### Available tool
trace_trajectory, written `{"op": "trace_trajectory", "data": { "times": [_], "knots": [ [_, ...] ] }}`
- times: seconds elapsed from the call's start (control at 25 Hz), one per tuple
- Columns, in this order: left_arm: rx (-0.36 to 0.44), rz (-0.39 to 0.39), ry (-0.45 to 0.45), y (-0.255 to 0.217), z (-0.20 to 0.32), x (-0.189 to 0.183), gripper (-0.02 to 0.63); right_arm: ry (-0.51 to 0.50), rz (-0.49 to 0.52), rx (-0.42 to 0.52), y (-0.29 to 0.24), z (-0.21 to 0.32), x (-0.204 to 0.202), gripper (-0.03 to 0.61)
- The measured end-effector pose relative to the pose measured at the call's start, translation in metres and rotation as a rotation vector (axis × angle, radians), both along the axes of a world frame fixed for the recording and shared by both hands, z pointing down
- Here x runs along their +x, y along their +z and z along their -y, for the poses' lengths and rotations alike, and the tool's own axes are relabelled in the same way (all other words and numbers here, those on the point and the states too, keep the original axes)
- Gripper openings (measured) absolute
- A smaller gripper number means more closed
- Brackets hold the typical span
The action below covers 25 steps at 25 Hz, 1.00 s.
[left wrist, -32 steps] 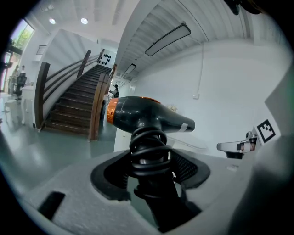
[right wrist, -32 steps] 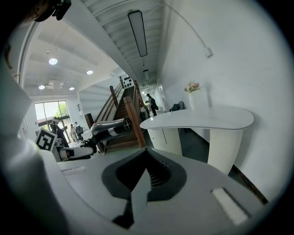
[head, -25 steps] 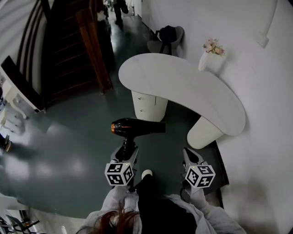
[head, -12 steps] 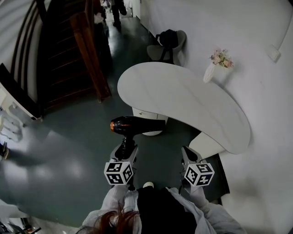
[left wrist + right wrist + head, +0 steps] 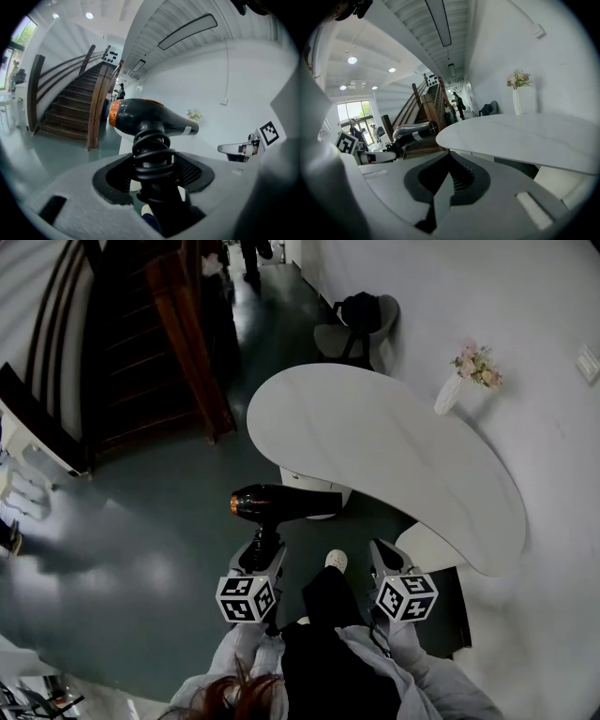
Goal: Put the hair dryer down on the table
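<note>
A black hair dryer (image 5: 281,502) with an orange rear end hangs level over the floor, nozzle toward the near edge of the white curved table (image 5: 394,456). My left gripper (image 5: 262,551) is shut on its handle from below. In the left gripper view the handle, wrapped in coiled cord (image 5: 151,159), stands between the jaws of the left gripper (image 5: 152,176), with the hair dryer's body (image 5: 150,117) above. My right gripper (image 5: 384,557) is beside it to the right, shut and holding nothing. In the right gripper view, the right gripper (image 5: 441,196) has its jaws meeting, and the hair dryer (image 5: 415,132) shows left of the table (image 5: 525,136).
A white vase of flowers (image 5: 467,376) stands at the table's far edge by the wall. A grey chair (image 5: 352,329) is beyond the table. A wooden staircase (image 5: 141,334) rises at the left. Dark green floor lies underfoot, and the person's shoe (image 5: 336,561) shows between the grippers.
The person has stepped toward the table, and the dryer's nozzle now reaches its near edge. A shoe has come forward between the grippers. Both grippers keep their hold and pose.
</note>
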<state>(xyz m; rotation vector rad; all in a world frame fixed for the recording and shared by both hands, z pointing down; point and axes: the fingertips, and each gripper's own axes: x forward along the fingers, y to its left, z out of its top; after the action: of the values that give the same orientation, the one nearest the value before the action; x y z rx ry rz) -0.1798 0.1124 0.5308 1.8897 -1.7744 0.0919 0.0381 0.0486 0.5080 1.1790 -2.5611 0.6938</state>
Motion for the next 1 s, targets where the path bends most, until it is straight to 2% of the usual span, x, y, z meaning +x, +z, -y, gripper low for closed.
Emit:
{"op": "trace_trajectory", "data": {
  "times": [0.16,0.68,0.84,1.0],
  "knots": [
    [0.006,-0.002,-0.019,0.000,0.054,-0.009,0.270,-0.010,0.002,0.000,0.001,0.054,-0.005,0.009],
    [0.051,0.008,-0.006,-0.019,0.283,-0.010,0.270,-0.016,0.010,0.052,-0.022,0.286,-0.011,0.009],
    [0.062,0.012,-0.005,-0.019,0.330,-0.008,0.270,-0.021,0.018,0.060,-0.018,0.332,-0.012,0.009],
    [0.046,-0.005,0.016,-0.015,0.355,-0.002,0.270,-0.005,0.022,0.035,-0.004,0.354,-0.011,0.009]
  ]
}}
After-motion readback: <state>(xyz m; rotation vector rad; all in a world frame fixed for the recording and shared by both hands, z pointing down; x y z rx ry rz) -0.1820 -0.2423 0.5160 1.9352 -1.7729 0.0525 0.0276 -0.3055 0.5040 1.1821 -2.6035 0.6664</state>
